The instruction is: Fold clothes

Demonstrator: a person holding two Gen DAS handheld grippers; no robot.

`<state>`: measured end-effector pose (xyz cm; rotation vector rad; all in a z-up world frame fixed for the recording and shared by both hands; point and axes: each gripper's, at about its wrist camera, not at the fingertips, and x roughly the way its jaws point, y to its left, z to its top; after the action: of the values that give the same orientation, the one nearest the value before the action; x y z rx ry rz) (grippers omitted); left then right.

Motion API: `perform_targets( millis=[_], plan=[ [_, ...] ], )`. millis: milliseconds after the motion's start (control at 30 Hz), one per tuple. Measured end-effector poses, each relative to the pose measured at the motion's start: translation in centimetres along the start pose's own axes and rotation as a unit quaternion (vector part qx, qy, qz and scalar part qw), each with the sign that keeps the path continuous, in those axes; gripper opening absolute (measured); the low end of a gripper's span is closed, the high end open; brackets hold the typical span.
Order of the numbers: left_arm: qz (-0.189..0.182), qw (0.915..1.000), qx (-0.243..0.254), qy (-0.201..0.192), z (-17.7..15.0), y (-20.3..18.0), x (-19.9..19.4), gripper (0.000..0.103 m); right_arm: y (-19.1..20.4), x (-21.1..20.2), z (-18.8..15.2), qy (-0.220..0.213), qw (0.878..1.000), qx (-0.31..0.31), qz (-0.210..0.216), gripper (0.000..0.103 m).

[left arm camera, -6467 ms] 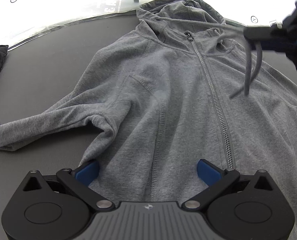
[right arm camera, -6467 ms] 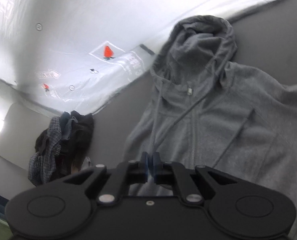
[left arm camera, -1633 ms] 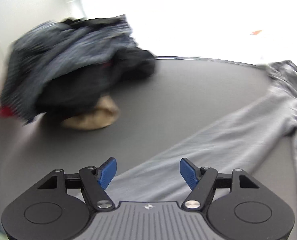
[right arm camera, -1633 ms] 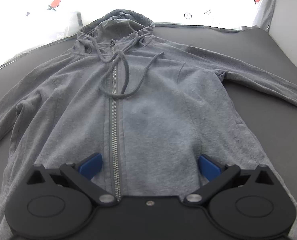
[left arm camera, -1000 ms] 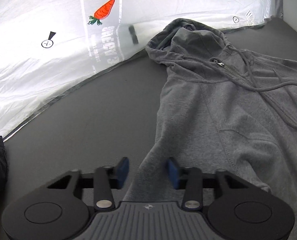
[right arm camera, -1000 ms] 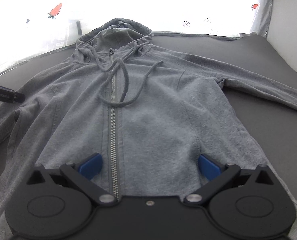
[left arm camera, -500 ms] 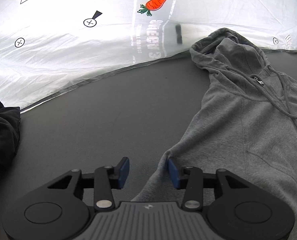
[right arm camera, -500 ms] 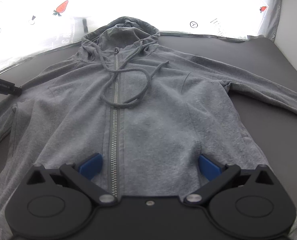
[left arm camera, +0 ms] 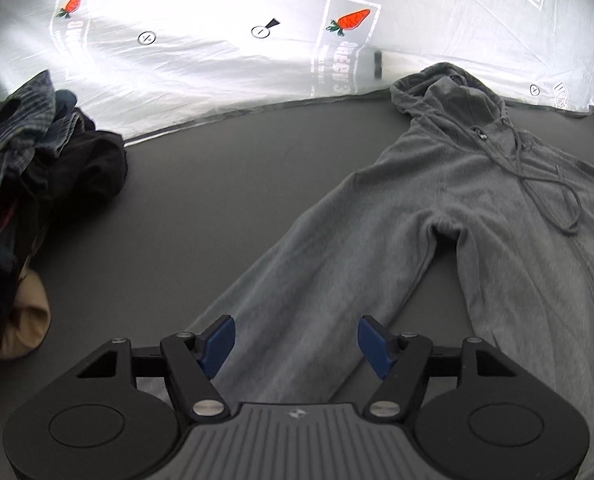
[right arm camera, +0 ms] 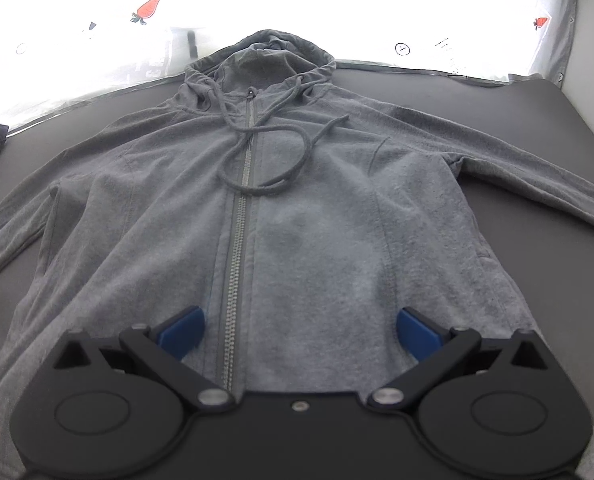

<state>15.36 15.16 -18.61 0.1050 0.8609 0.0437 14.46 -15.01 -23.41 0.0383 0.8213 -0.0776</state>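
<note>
A grey hoodie is spread flat, zipped, on the dark table; the left gripper is held over its sleeve, jaws just opened, the cloth seen between but not pinched; the right gripper is spread wide above the hem; a clothes pile is seen at the left

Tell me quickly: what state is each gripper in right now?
Left gripper: open, jaws have just been opening, over the hoodie sleeve, gripping nothing.
Right gripper: open over the hoodie front, holding nothing.
</note>
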Motion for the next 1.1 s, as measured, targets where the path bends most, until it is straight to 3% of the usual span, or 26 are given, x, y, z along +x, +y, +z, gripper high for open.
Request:
perform_targets(
  millis=[233,400,500,700,767,833,967,1033,1100],
  plan=[
    [0.042,0.9967,-0.065,0.025,-5.5,2.5,-3.6,0.071,-0.7,-2.4,-2.2,0.013,1.0,-0.018,0.017,0.103],
    [0.047,0.9949,-0.083,0.033,-8.1,3.1,-5.5,0.073,-1.3,-4.8,-4.7,0.017,0.998,-0.045,0.03,0.103],
    [0.024,0.9959,-0.076,0.042,-9.2,2.1,-6.0,0.073,-2.1,-6.4,-6.1,0.02,0.999,-0.042,0.014,0.103],
    [-0.039,0.9981,-0.032,0.035,-8.6,-2.8,-6.3,0.073,-5.0,-10.0,-9.2,0.034,0.998,-0.054,0.03,0.102],
    [-0.051,0.9981,-0.017,0.031,-7.8,-5.0,-6.4,0.073,-5.7,-11.3,-9.6,0.023,0.997,-0.074,0.015,0.093],
    [-0.058,0.9981,0.001,0.021,-7.1,-7.3,-6.8,0.073,-7.1,-13.0,-9.2,-0.009,0.996,-0.081,-0.022,0.059],
    [-0.057,0.9976,0.036,0.016,-7.0,-10.8,-7.1,0.078,-12.2,-12.7,-8.1,-0.013,0.999,0.01,-0.047,0.058],
    [-0.051,0.9973,0.045,0.025,-7.2,-11.9,-6.9,0.078,-14.5,-11.1,-8.0,0.02,0.997,0.07,-0.024,0.059],
    [-0.045,0.9969,0.054,0.035,-7.4,-13.0,-6.6,0.078,-15.9,-10.1,-7.9,0.036,0.994,0.101,0.002,0.052]
  ],
)
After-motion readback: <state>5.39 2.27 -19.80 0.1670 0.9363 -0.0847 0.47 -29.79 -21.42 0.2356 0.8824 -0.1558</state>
